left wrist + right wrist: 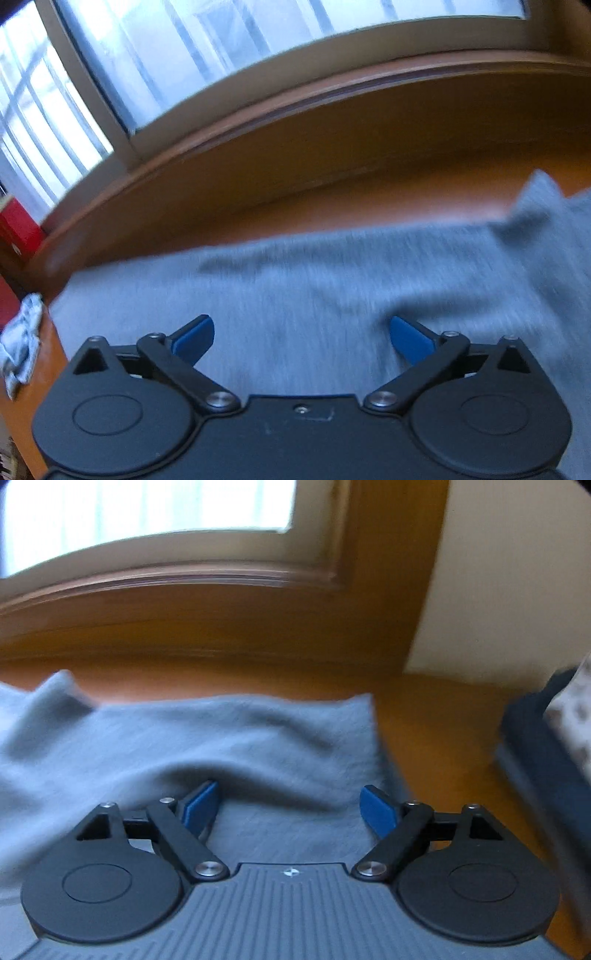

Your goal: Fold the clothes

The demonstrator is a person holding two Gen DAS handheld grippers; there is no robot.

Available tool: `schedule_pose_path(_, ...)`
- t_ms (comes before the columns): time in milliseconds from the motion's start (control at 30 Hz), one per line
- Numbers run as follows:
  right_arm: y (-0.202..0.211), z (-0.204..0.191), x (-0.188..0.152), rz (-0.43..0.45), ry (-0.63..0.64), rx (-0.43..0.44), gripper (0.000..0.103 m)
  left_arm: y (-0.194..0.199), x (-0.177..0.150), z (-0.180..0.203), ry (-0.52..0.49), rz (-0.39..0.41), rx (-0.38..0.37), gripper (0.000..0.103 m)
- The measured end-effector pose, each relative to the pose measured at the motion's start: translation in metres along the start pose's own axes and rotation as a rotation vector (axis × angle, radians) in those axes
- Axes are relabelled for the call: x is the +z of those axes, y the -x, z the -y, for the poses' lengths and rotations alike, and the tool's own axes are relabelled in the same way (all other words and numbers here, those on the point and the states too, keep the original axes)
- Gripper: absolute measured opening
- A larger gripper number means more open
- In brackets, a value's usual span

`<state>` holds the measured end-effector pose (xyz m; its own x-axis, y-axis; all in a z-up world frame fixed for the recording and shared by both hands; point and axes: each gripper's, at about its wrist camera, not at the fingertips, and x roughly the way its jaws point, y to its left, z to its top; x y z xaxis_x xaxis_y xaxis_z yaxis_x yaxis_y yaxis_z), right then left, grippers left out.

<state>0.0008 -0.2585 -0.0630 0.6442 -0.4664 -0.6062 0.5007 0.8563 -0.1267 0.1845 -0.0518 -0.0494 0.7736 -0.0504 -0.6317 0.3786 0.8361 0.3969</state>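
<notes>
A grey knit garment (332,280) lies spread on the orange-brown wooden table (332,192), blurred by motion in both views. My left gripper (301,338) hovers over it with its blue-padded fingers (194,338) wide apart and nothing between them. In the right wrist view the same grey garment (229,738) shows a raised fold and a right edge near the middle of the table (424,731). My right gripper (291,808) is open above the cloth, with only flat fabric below the gap between its blue fingers (378,810).
A window with a wooden sill (295,99) runs along the far side. A red box (18,225) and a crumpled white patterned cloth (22,347) sit at the left edge. At the right stands a stack of dark folded clothes (543,746) with a pale patterned piece (572,709).
</notes>
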Motion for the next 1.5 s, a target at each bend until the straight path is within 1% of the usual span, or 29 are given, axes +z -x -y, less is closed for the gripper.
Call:
schedule_pose_path(100,-0.024,0.013,0.011,0.009,-0.08,-0.024,0.086,-0.021,0.016,0.001,0.035,0.024,0.042,0.103)
schedule_pose_path(200,-0.038,0.024,0.019,0.001,-0.142,-0.001,0.088,-0.031,0.018,0.003,0.062,0.066,0.075,0.103)
schedule_pose_path(267,-0.039,0.027,0.018,0.001,-0.15,0.006,0.088,-0.035,0.018,0.004,0.075,0.097,0.096,0.103)
schedule_pose_path(333,-0.026,0.031,0.017,0.021,-0.15,0.031,0.082,-0.036,0.015,0.006,0.076,0.122,0.117,0.103)
schedule_pose_path(367,-0.018,0.034,0.016,0.032,-0.15,0.045,0.075,-0.035,0.014,0.007,0.073,0.133,0.128,0.103)
schedule_pose_path(400,-0.005,0.033,0.017,0.063,-0.13,0.074,0.074,-0.035,0.013,0.009,0.068,0.141,0.138,0.103)
schedule_pose_path(467,0.034,0.028,0.023,0.146,-0.062,0.179,0.074,-0.035,0.014,0.011,0.061,0.142,0.146,0.103)
schedule_pose_path(500,0.052,0.024,0.024,0.175,-0.034,0.251,0.074,-0.036,0.015,0.012,0.063,0.141,0.148,0.103)
schedule_pose_path(567,0.079,0.01,0.021,0.164,-0.004,0.441,0.072,-0.035,0.015,0.012,0.066,0.139,0.151,0.103)
schedule_pose_path(633,0.095,-0.008,0.009,0.127,-0.023,0.595,0.066,-0.034,0.015,0.013,0.066,0.14,0.153,0.103)
schedule_pose_path(667,0.1,-0.02,0.0,0.115,-0.035,0.652,0.064,-0.035,0.015,0.013,0.067,0.14,0.152,0.103)
schedule_pose_path(700,0.1,-0.032,-0.01,0.114,-0.036,0.675,0.059,-0.036,0.016,0.013,0.07,0.139,0.149,0.103)
schedule_pose_path(733,0.098,-0.044,-0.02,0.119,-0.032,0.683,0.057,-0.036,0.016,0.013,0.072,0.138,0.147,0.103)
schedule_pose_path(800,0.086,-0.06,-0.032,0.083,-0.057,0.694,0.042,-0.036,0.016,0.014,0.074,0.138,0.145,0.103)
schedule_pose_path(833,0.079,-0.062,-0.033,0.071,-0.094,0.702,0.039,-0.036,0.016,0.014,0.076,0.138,0.144,0.103)
schedule_pose_path(900,0.064,-0.064,-0.032,0.051,-0.158,0.711,0.039,-0.038,0.018,0.011,0.087,0.136,0.136,0.103)
schedule_pose_path(933,0.052,-0.059,-0.029,0.021,-0.196,0.717,0.038,-0.04,0.02,0.01,0.1,0.133,0.13,0.103)
schedule_pose_path(967,0.039,-0.052,-0.027,-0.005,-0.26,0.754,0.037,-0.042,0.022,0.008,0.113,0.129,0.124,0.103)
schedule_pose_path(1000,0.026,-0.044,-0.024,-0.023,-0.326,0.802,0.033,-0.046,0.025,0.006,0.128,0.124,0.12,0.103)
schedule_pose_path(1033,0.014,-0.039,-0.021,-0.04,-0.365,0.833,0.03,-0.051,0.03,0.004,0.144,0.114,0.12,0.103)
schedule_pose_path(1067,0.005,-0.037,-0.016,-0.05,-0.376,0.848,0.027,-0.057,0.034,0.003,0.158,0.105,0.119,0.103)
schedule_pose_path(1200,-0.022,-0.038,0.007,-0.056,-0.35,0.869,0.027,-0.078,0.054,-0.002,0.208,0.086,0.11,0.103)
schedule_pose_path(1300,-0.044,-0.034,0.024,-0.045,-0.374,0.853,0.027,-0.092,0.067,-0.003,0.226,0.079,0.098,0.103)
schedule_pose_path(1400,-0.058,-0.036,0.036,-0.041,-0.37,0.85,0.029,-0.097,0.073,0.0,0.207,0.085,0.089,0.103)
schedule_pose_path(1467,-0.057,-0.041,0.038,-0.04,-0.345,0.851,0.03,-0.091,0.071,0.003,0.177,0.107,0.077,0.102)
schedule_pose_path(1500,-0.055,-0.043,0.038,-0.036,-0.335,0.851,0.033,-0.08,0.066,0.002,0.166,0.13,0.057,0.102)
